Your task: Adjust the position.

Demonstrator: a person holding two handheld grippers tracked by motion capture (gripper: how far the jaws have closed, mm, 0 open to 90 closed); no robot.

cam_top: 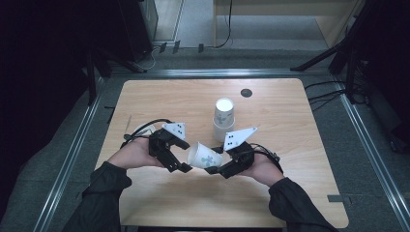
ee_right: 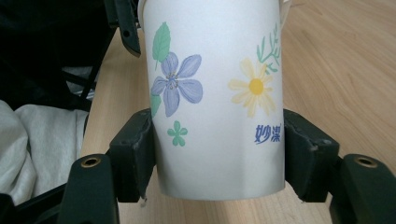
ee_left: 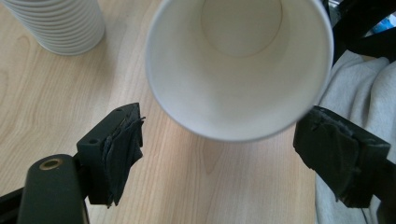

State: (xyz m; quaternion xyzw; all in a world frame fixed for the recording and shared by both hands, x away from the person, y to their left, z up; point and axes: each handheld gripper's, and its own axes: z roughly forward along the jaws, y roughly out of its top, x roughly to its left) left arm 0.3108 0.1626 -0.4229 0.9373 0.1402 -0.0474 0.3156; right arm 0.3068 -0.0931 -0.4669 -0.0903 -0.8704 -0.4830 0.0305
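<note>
Above the table's near middle, a paper cup (cam_top: 205,155) is held on its side.
Its long axis is kept level, mouth turned toward the left hand-held gripper (cam_top: 180,166), whose jaws are spread clear; the right hand-held gripper (cam_top: 216,170) is clamped on its base.

A person in dark long sleeves (cam_top: 104,186) works with two black handheld grippers, the left gripper (cam_top: 178,166) and right gripper (cam_top: 216,170), each topped by a pale grey three-cornered plate (cam_top: 240,137) dotted with dark screws, trailing black cables (cam_top: 145,124); worn dark padding lines the jaws, and brass-ringed holes mark the bodies.
</note>
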